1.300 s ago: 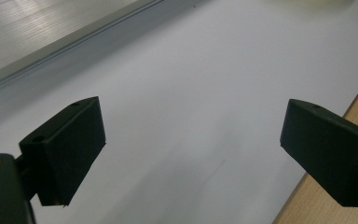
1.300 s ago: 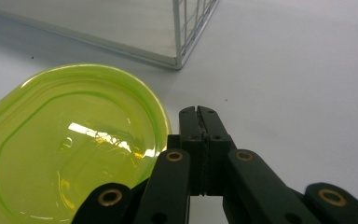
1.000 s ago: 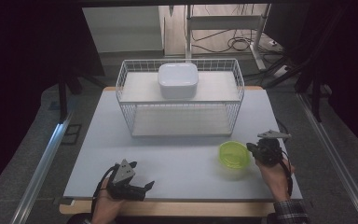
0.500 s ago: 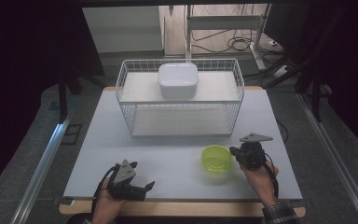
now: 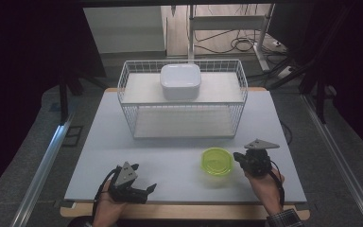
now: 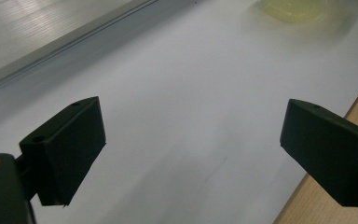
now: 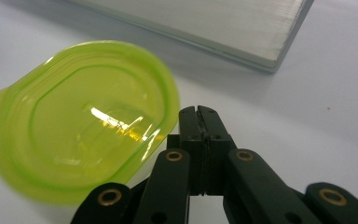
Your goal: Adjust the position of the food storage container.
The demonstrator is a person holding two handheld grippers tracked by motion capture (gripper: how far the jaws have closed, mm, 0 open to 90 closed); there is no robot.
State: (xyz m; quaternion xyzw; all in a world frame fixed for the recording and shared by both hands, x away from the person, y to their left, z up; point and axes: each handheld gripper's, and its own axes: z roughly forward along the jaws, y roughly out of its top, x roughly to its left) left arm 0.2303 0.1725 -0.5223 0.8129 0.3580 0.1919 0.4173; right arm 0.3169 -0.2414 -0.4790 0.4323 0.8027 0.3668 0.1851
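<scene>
Nearest the person, at the table's [image 5: 179, 156] front edge, the left tongs [image 5: 144, 191] are held low over the white surface, jaws spread wide with nothing between them; in the left gripper view the two black pads [image 6: 67, 144] are seen far apart above bare tabletop, the wooden edge strip showing at the right.

A little farther in and to the right, the lime-green lid [image 5: 216, 161] is seen lying on the table, with the right tongs [image 5: 238, 157] just beside its right rim. In the right gripper view the right tongs [image 7: 199, 112] are seen pressed together at the tip, right at the lid's [image 7: 81, 121] edge; whether the rim is pinched between them cannot be told. That view reveals the lid to be translucent, with raised concentric ridges, a small tab at one side and a glare spot near its middle, none of which is made out from above.

Farther back a white wire basket [image 5: 182, 101] stands across the table, with a flat white board as its floor. A white square container [image 5: 180, 80] is set on the basket's upper shelf, near the middle; its contents cannot be seen. The board's pale edge [image 7: 205, 28] is also caught in the right gripper view
</scene>
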